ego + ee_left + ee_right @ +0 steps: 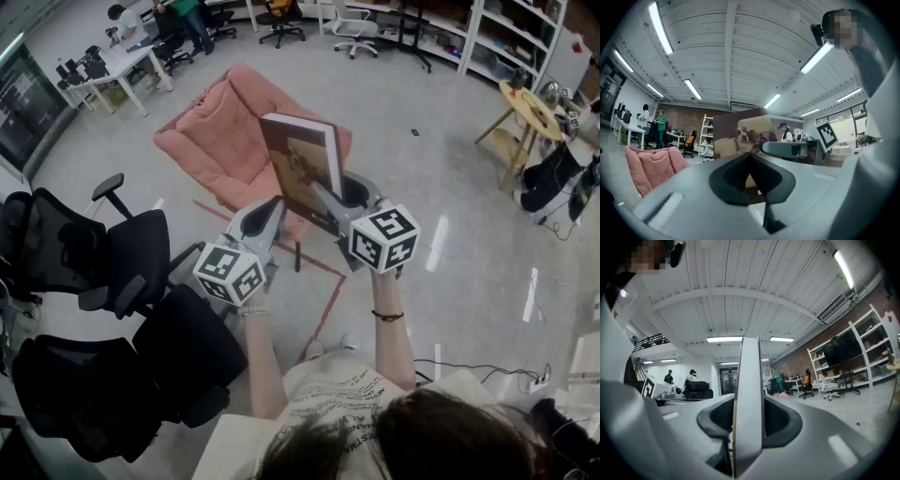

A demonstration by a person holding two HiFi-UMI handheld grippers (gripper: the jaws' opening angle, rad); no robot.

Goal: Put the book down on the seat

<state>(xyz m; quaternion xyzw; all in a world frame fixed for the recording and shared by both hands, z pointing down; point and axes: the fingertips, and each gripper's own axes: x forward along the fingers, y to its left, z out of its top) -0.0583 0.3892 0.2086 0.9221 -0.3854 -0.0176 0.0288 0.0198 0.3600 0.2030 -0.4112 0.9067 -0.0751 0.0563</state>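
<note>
office chairs: 2 black ones [122,253] sit nearest, on your left, clear of the action.
left gripper: the left gripper [272,211] has its jaws pressed together with nothing in them. The tips point at the low left part of the book's cover, just beside it. I can't tell if they actually touch. My guess is you've parked it there as a steadying prop.
right gripper: the right gripper [330,202] is clamped on the book's lower edge, with 1 pad on each face and the jaws only as far apart as the book is thick. In the right gripper view the pale page edge runs straight up between the jaws.
book: the book [302,164] stands upright in the air, dog-picture cover facing left. It rises above the right gripper and sits just right of the left gripper's tips.
why that grip: probably because the thin edge is the only bit the jaws fit around, and keeping it upright stops it levering down out of the pinch.
seat: the pink cushioned seat [220,136] is on the floor beyond the book, far side. The book is not down on it yet.
</note>
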